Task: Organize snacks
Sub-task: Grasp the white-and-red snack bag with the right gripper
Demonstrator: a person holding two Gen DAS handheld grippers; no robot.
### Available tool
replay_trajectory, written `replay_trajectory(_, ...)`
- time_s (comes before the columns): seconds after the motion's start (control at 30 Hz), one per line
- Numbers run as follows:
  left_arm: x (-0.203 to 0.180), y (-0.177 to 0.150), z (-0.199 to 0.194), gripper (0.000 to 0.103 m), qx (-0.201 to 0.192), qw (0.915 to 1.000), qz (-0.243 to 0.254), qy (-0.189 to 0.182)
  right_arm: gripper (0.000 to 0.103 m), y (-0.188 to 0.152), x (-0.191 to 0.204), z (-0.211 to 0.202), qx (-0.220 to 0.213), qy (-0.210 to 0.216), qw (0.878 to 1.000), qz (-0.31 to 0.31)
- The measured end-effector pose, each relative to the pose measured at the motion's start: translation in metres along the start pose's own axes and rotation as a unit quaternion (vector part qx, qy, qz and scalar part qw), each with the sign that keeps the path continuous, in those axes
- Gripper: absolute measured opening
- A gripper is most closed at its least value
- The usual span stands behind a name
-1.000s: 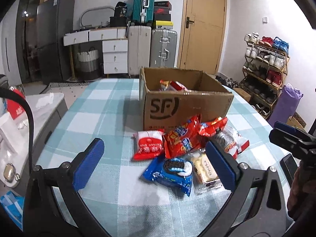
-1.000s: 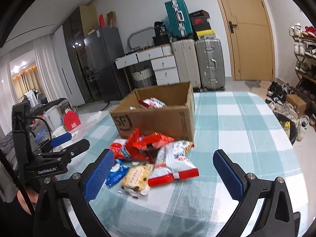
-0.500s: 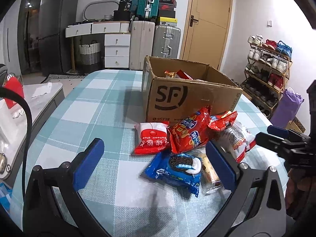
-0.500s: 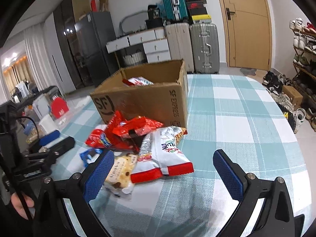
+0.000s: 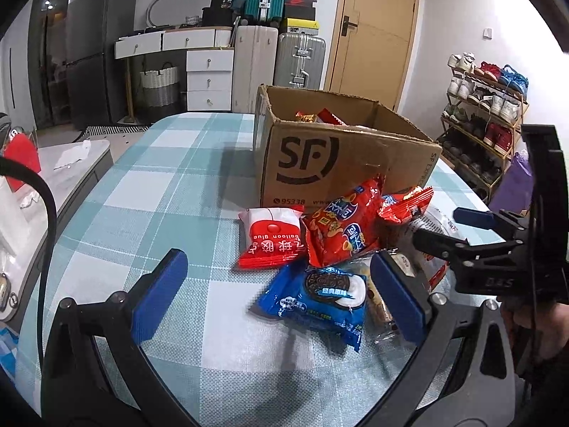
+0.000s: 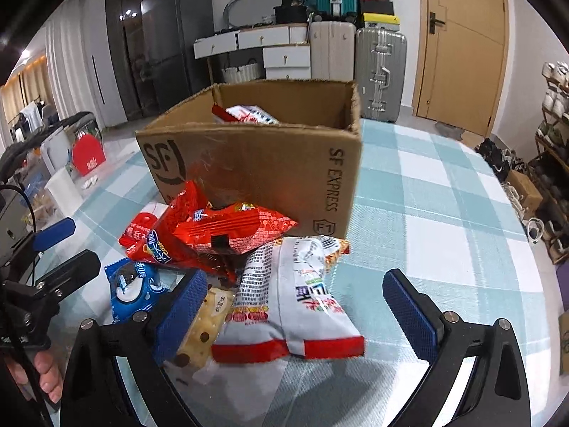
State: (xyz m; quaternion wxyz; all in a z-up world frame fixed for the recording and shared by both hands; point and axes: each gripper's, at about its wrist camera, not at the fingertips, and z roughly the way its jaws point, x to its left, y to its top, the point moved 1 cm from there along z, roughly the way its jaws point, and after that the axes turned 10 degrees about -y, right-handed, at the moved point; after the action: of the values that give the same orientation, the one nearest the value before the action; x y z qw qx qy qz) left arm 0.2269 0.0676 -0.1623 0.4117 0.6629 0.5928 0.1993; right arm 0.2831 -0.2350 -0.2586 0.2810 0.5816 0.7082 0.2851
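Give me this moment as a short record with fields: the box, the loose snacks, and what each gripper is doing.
box: cardboard box, open top, some snack packs already inside
loose snacks: pile on the checked tablecloth in front of the box
nearest left: blue cookie pack
nearest right: white snack bag
left gripper: jaws open, empty
right gripper: jaws open, straddling the white bag

The left gripper (image 5: 279, 293) has its two blue-padded fingers (image 5: 160, 283) spread wide apart, and nothing is between them. The right gripper (image 6: 297, 315) is spread wide in the same way, with no grip on anything. Each gripper is visible at the edge of the other's view. A bare hand (image 6: 39, 373) holds the left gripper's handle.
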Motion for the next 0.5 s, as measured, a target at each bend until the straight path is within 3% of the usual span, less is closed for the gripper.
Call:
replay_trajectory(0.23,0.002,0.0,0.0,0.103,0.004,1.0,-0.001,-0.001,0.079,-0.003,0.009,0.025,0.042,-0.004,0.999,-0.018)
replay_trajectory(0.5,0.004,-0.002,0.001,0.103,0.008,1.0,-0.002,0.0,0.052,-0.008,-0.003,0.027,0.043,0.03,0.999,0.008)
